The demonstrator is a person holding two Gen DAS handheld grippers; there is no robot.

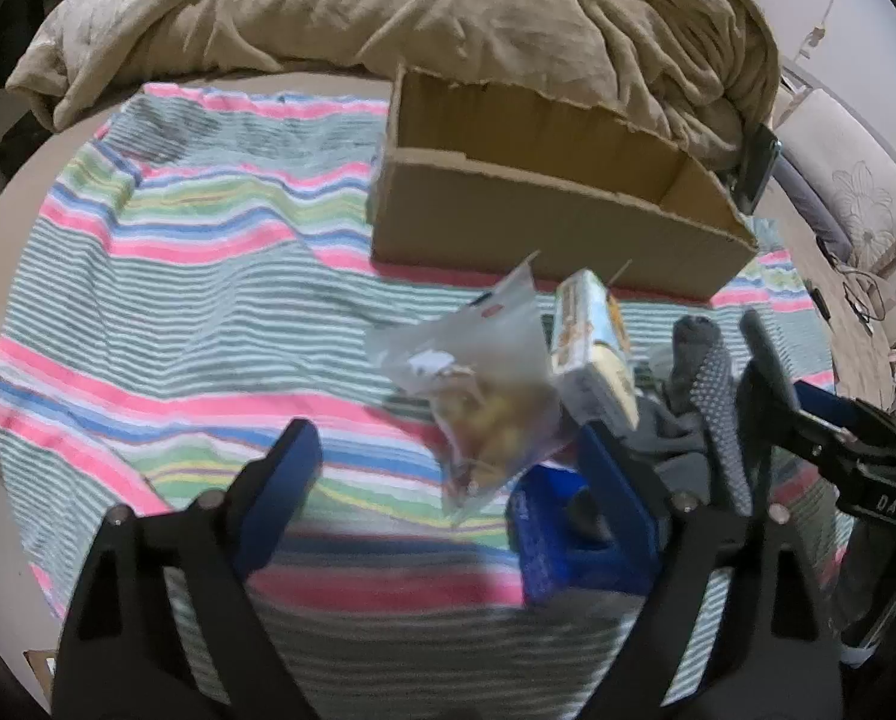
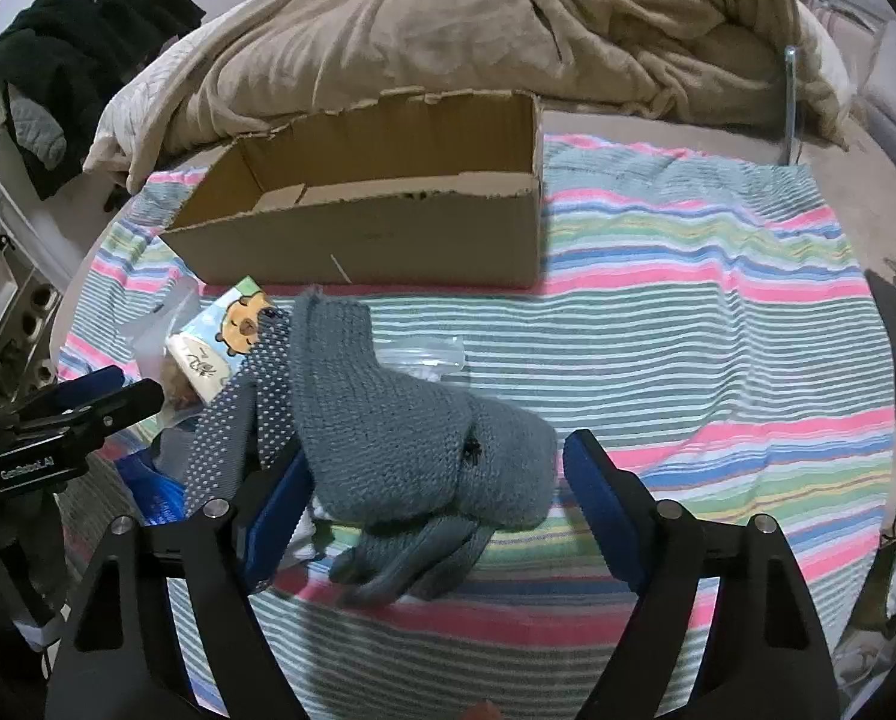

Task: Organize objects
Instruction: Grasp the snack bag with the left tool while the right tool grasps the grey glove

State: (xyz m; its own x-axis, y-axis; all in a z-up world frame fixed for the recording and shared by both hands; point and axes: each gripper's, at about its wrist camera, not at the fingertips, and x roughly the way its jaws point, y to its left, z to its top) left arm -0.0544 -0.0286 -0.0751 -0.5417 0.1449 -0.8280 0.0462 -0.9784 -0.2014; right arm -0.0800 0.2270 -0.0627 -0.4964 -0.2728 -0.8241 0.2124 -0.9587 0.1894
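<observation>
An open cardboard box stands on a striped towel. In front of it lies a pile: a clear snack bag, a carton with a cartoon animal, a blue packet and grey knitted gloves. My left gripper is open, its right finger beside the snack bag and over the blue packet. My right gripper is open with the knitted glove between its fingers.
A rumpled beige blanket lies behind the box. Dark clothes hang at the far left in the right wrist view. Cables and a cushion lie to the right in the left wrist view.
</observation>
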